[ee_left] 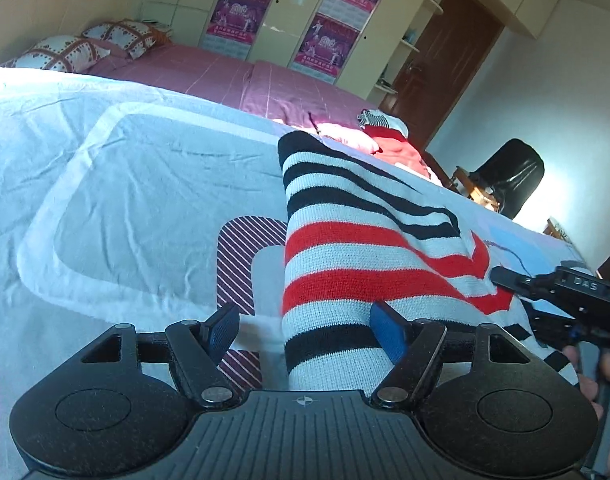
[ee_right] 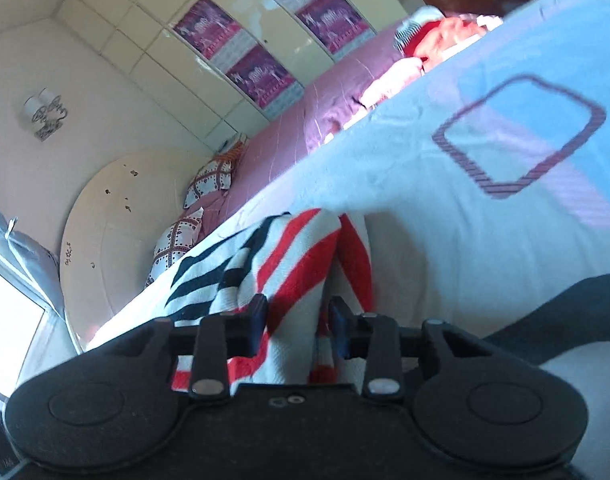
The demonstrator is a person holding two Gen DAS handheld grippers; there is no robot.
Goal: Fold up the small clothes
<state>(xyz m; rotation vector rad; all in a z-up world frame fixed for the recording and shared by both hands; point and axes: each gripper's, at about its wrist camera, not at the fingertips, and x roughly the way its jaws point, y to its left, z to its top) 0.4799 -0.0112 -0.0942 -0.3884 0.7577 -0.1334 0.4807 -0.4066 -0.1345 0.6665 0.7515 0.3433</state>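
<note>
Beyond striped sweater (ee_left: 345, 248), red clothes (ee_left: 397, 148), chair (ee_left: 513, 176).

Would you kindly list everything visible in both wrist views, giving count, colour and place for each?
striped sweater: one, white with black and red stripes, on the blue bedspread, between both grippers' fingers.
bedspread: one, pale blue with striped rectangles, covering the near bed.
pink sheet: one, on the far part of the bed.
pillows: two, white with red-brown check, at the headboard.
pile of clothes: one, red and pink, at the bed's far edge.
posters: four, purple, on the cream wardrobe doors.
door: one, brown, far right.
chair: one, black, beside the bed.
left gripper: black, blue pads, open around the sweater.
right gripper: black, astride a sweater fold.
</note>
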